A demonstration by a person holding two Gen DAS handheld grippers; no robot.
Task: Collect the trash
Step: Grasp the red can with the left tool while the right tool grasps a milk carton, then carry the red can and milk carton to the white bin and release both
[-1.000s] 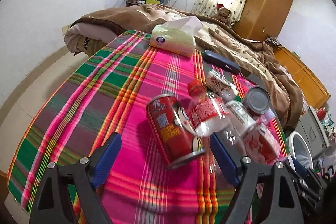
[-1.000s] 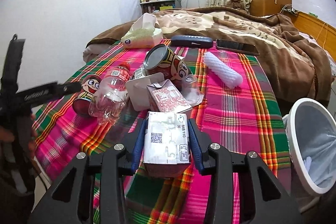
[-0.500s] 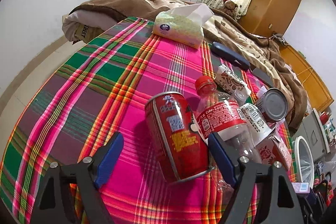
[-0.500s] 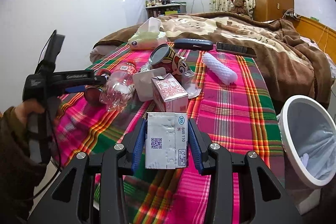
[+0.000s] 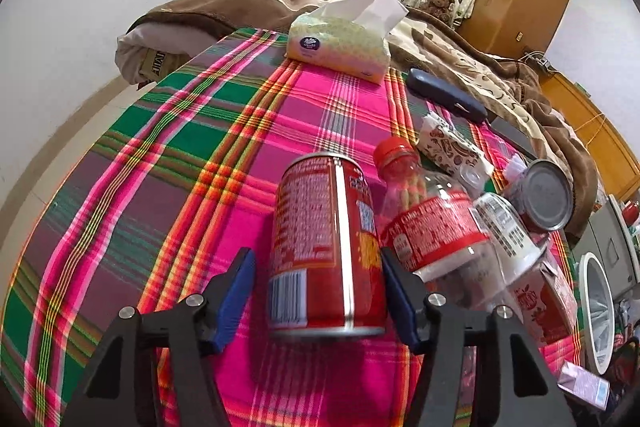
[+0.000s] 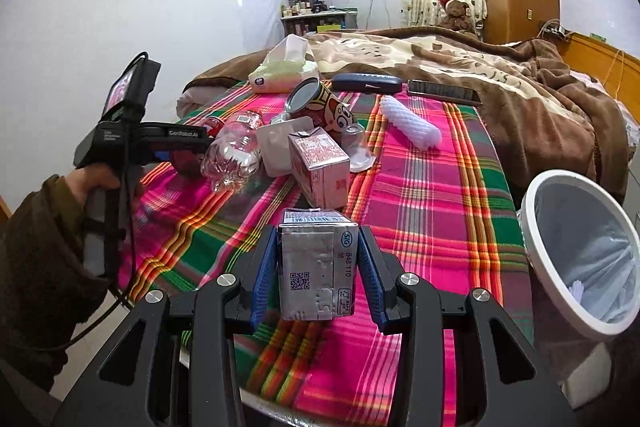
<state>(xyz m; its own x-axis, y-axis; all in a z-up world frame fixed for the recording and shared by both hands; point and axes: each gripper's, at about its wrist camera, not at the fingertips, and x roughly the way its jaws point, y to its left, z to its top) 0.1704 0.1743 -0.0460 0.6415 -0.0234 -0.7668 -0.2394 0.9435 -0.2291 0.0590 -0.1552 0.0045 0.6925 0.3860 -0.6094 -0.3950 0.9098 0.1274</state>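
My left gripper (image 5: 316, 291) is open around a red drink can (image 5: 326, 247) lying on the plaid cloth; the right pad touches it, the left pad stands apart. A clear plastic bottle (image 5: 432, 227) with a red cap lies right of the can. My right gripper (image 6: 318, 275) is shut on a silver drink carton (image 6: 316, 267) held above the table's near edge. The white bin (image 6: 580, 259) with a liner stands to its right. The left gripper also shows in the right wrist view (image 6: 188, 157).
More trash lies mid-table: a pink carton (image 6: 320, 171), a white cup (image 6: 276, 147), a cartoon can (image 6: 320, 103), a clear cup (image 6: 356, 147), a white foam sleeve (image 6: 410, 123). A tissue pack (image 5: 340, 43), glasses case (image 5: 444, 95) and phone (image 6: 444, 93) lie behind.
My left gripper moved forward and narrowed around the red can. My right gripper lifted the silver carton back toward the near edge, closer to the bin.
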